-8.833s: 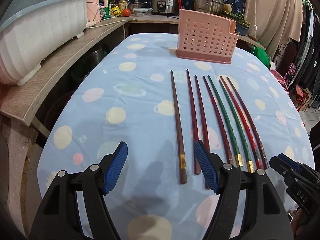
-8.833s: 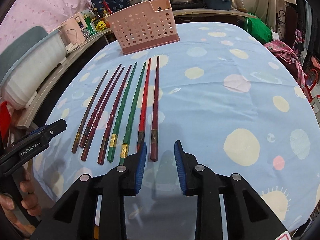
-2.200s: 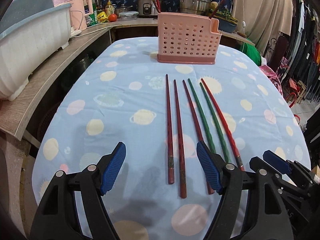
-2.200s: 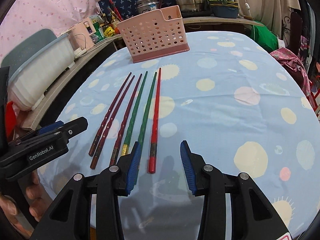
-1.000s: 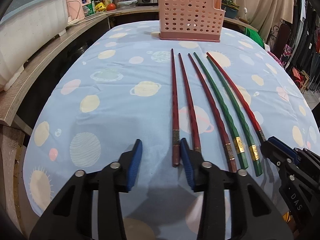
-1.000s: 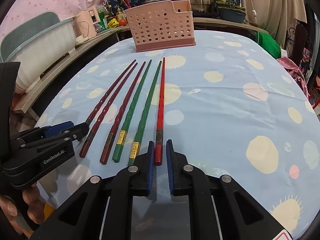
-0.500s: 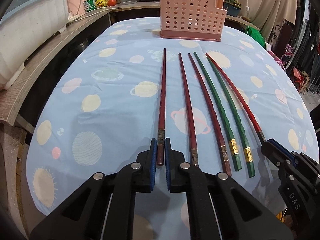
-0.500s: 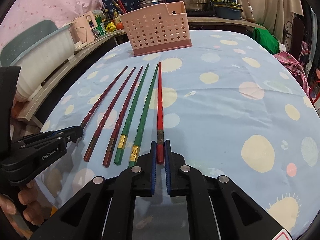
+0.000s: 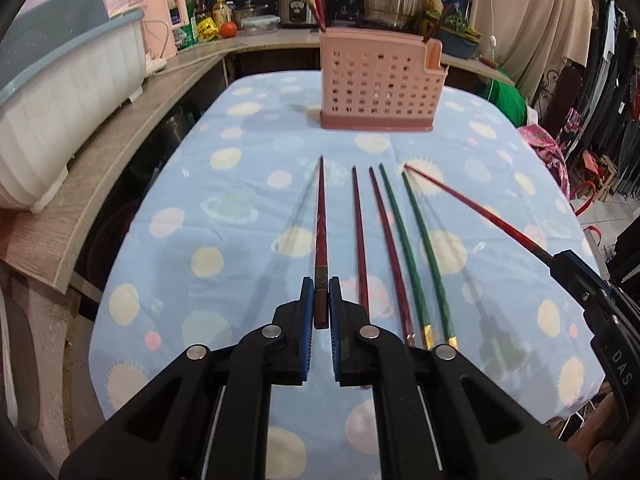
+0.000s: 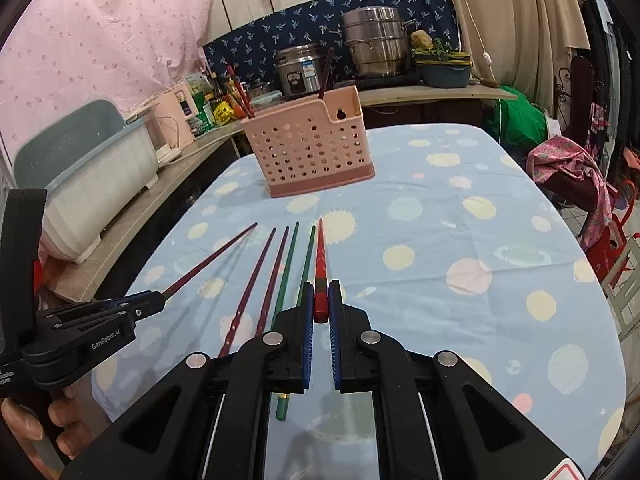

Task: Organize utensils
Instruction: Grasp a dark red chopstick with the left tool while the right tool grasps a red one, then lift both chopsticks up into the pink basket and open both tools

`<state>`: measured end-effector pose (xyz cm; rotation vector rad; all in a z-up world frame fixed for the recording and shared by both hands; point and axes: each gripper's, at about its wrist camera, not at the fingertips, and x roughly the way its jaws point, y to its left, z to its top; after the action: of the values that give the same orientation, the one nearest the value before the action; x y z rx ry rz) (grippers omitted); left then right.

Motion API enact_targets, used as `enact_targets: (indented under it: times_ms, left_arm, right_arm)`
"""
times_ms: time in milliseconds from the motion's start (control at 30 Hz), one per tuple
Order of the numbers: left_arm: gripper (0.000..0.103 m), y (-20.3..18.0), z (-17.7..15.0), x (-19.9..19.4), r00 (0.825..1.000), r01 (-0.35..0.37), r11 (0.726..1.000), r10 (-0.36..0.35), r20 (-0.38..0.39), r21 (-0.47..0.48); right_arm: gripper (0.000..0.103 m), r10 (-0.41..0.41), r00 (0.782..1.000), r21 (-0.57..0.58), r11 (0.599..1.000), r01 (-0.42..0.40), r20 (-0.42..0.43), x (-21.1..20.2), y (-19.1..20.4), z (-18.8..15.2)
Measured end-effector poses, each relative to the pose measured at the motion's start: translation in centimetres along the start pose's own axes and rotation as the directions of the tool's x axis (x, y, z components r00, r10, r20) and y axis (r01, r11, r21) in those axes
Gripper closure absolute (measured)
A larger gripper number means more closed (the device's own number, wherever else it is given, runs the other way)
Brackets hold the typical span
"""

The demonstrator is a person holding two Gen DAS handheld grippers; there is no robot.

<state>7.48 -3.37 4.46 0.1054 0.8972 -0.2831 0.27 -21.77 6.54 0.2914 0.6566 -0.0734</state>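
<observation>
My left gripper point(image 9: 321, 300) is shut on the thick end of a dark red chopstick point(image 9: 321, 224), held off the blue cloth and pointing toward the pink perforated basket point(image 9: 380, 84). My right gripper point(image 10: 321, 302) is shut on a bright red chopstick point(image 10: 320, 258), also lifted; it shows as a slanted red chopstick point(image 9: 472, 208) in the left wrist view. Two dark red chopsticks point(image 9: 360, 236) and two green chopsticks point(image 9: 416, 236) lie side by side on the cloth. The basket point(image 10: 312, 148) holds a few chopsticks upright.
The table point(image 9: 248, 168) wears a light blue planet-print cloth. A wooden counter point(image 9: 100, 168) with a white and blue dish rack point(image 9: 60, 92) runs along the left. Pots and bottles stand behind the basket. Clothes and a pink bundle point(image 10: 568, 168) crowd the right side.
Both grippers closed on a chopstick each and rose off the cloth with them. The basket now sits lower and farther in both views.
</observation>
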Motion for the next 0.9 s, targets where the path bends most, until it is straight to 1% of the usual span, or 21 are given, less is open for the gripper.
enact_targets:
  times_ms: [233,367,667,800,900]
  left_arm:
    - [0.096,0.6,4.2,-2.4,0.996,-0.002,1.0,0.003,0.085,-0.02]
    - [0.096,0.7,6.8,-3.6,0.991,-0.004,1.0,0.008,0.135,-0.028]
    - [0.096,0.6,12.4,-5.4,0.975,0.009,1.0,-0.004,0.22,-0.025]
    - [0.096,0.4,15.1,-5.7,0.971,0.036,0.999,-0.029,0.239,-0.026]
    - [0.096,0.0,17.0,-6.2,0.965,0.043,0.999,-0.036,0.261,-0.021]
  right_arm:
    - [0.096,0.007,0.996,0.003,1.0,-0.008,0.09,-1.1,-0.3,4.3]
    - [0.096,-0.007,0.99,-0.009,1.0,0.009,0.139,-1.5,-0.3,6.8]
    - [0.096,0.021,0.984,0.001,1.0,-0.021,0.177,-0.8,-0.4,11.4]
    - [0.096,0.055,0.979,0.024,0.998,-0.061,0.194,-0.6,-0.6,13.7]
    - [0.096,0.071,0.973,0.04,0.996,-0.082,0.221,-0.6,-0.6,15.6]
